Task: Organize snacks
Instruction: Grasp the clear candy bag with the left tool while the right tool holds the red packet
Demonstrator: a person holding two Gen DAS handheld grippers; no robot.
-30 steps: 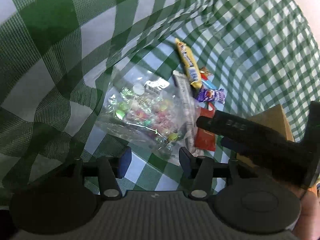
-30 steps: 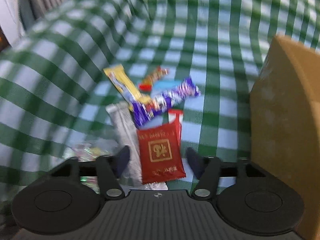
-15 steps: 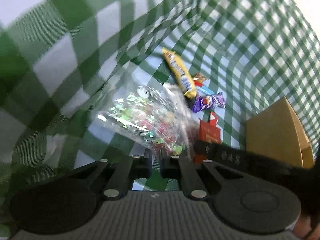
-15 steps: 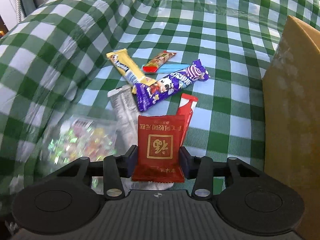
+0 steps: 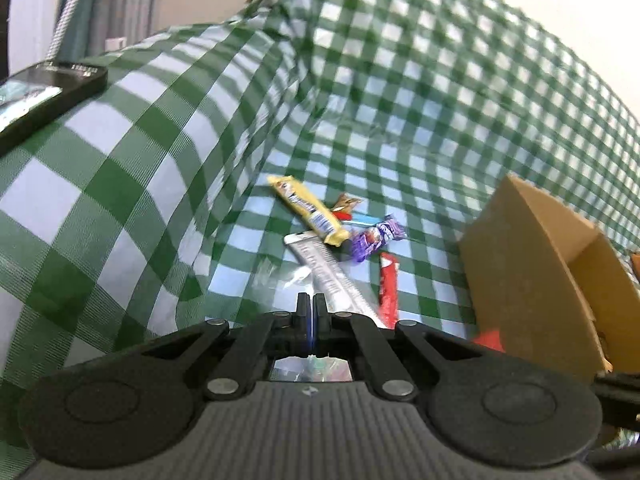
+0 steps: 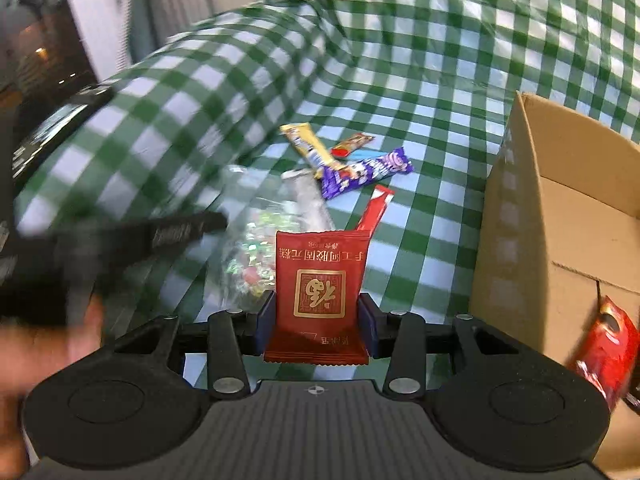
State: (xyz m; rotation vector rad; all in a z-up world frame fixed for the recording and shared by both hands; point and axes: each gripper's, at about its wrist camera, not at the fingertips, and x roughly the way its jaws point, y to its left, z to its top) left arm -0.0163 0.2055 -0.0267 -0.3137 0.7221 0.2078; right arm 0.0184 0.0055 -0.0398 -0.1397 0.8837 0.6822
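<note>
Since a second ago you have lifted both grippers off the cloth: your right gripper (image 6: 316,320) went from standing open over the red packet (image 6: 318,292) to clamping it and carrying it clear, and your left gripper (image 5: 311,312) went from open to fully clenched on the clear candy bag (image 6: 248,256). From the left wrist view only a sliver of crinkly film shows behind the closed jaws, with a fold of it trailing in front. In the right wrist view the bag hangs under your left gripper, glossy and full of small coloured sweets.

Your right jaws press the flat sides of the red packet, a smooth square foil pouch with a gold seal and crimped edges, held upright.

On the soft, wrinkled green-and-white checked cloth (image 5: 120,184) lie the rest: a long yellow bar (image 5: 308,210), a silver foil strip (image 5: 328,276) partly under it, a shiny purple wrapper (image 5: 374,240) with twisted ends, a narrow red stick (image 5: 389,288), and a small brown-and-red sweet (image 5: 346,204).

The open cardboard box (image 6: 560,208) stands just right of the pile, matte brown with stiff flaps, a glossy red bag (image 6: 608,352) inside. A dark phone (image 5: 44,92) rests on the cloth at far left.
</note>
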